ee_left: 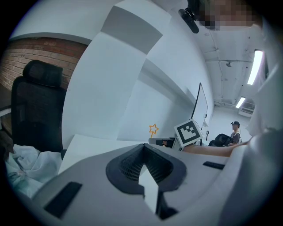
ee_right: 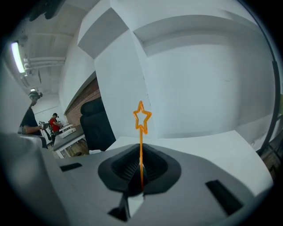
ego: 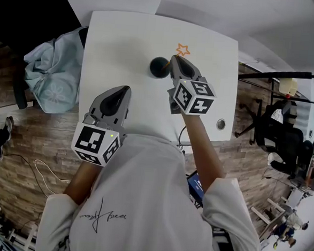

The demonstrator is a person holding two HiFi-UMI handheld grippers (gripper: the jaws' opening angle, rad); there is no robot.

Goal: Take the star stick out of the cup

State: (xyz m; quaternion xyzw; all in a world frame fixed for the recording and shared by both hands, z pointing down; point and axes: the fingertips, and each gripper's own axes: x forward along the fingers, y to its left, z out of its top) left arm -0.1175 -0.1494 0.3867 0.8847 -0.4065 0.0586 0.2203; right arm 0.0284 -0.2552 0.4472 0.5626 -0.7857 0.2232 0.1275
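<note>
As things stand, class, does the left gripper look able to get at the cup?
Probably yes. Bare table lies between the left gripper and the cup; the right gripper, shut on the star stick, is at the cup's other side.

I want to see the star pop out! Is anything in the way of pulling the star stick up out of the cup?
Nothing visible is in the way. The right gripper is shut on the star stick just above the dark cup, and there is only open air above the star.
</note>
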